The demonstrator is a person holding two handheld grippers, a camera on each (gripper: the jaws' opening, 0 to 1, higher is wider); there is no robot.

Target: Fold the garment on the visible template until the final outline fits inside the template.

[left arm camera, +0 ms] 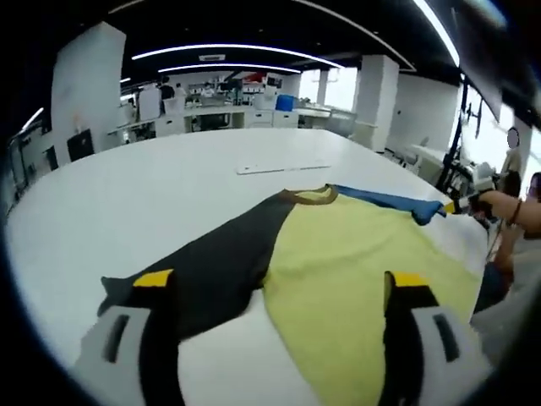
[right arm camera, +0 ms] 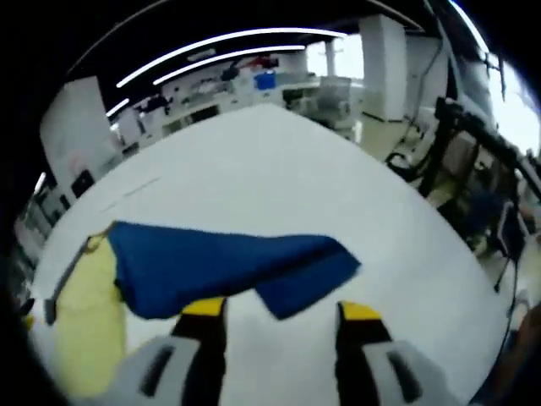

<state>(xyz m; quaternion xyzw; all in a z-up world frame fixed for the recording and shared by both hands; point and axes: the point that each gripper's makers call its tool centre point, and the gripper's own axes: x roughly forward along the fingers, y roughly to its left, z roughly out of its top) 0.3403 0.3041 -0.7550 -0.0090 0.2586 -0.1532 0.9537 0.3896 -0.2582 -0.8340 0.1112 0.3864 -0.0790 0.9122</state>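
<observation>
A garment lies flat on the white table, with a black side, a yellow body and a blue sleeve. My left gripper is open and wide just above its near hem, one jaw over the black part and one over the yellow. My right gripper is open at the blue sleeve, whose lower corner lies between the yellow-tipped jaws. The yellow body shows to its left. In the left gripper view the right gripper sits at the sleeve's end.
A thin pale strip lies on the table beyond the collar. A person's hand is at the right edge. Desks and shelves stand behind the table. A black stand and chairs are past the table's right edge.
</observation>
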